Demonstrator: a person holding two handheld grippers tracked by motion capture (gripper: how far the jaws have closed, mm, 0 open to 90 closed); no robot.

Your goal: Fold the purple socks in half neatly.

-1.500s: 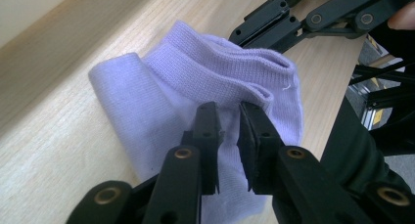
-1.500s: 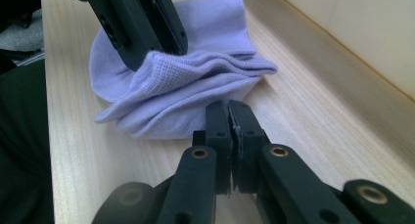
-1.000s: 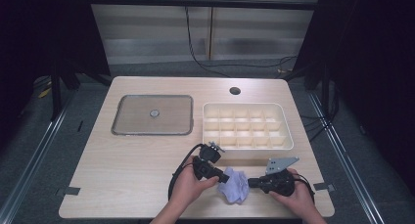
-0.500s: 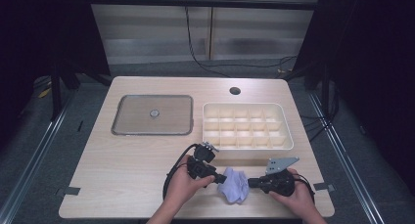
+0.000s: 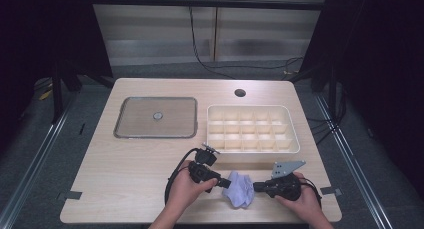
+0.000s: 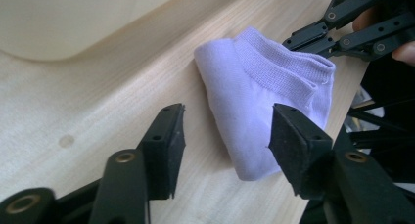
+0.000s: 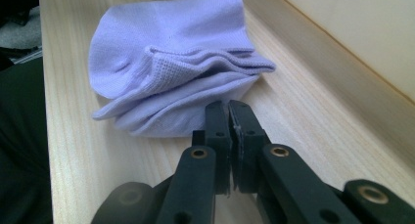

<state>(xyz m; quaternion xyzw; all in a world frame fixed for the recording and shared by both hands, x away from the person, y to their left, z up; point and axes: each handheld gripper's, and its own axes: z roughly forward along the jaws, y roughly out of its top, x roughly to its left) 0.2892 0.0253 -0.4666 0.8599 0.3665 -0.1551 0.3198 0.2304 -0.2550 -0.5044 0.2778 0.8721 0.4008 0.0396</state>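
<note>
Tabletop: left gripper [image 6: 222,136] newly off sock [image 6: 264,97]

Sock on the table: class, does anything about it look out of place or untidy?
Yes. The pale lilac sock lies crumpled and loosely folded near the table's front edge, outside the divided tray, whose compartments look empty.

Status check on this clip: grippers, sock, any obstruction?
Left gripper open, jaws just widened, beside folded pale lilac sock. Right gripper shut at the sock's edge, grip unclear. Cream compartment tray close behind, not blocking.
</note>
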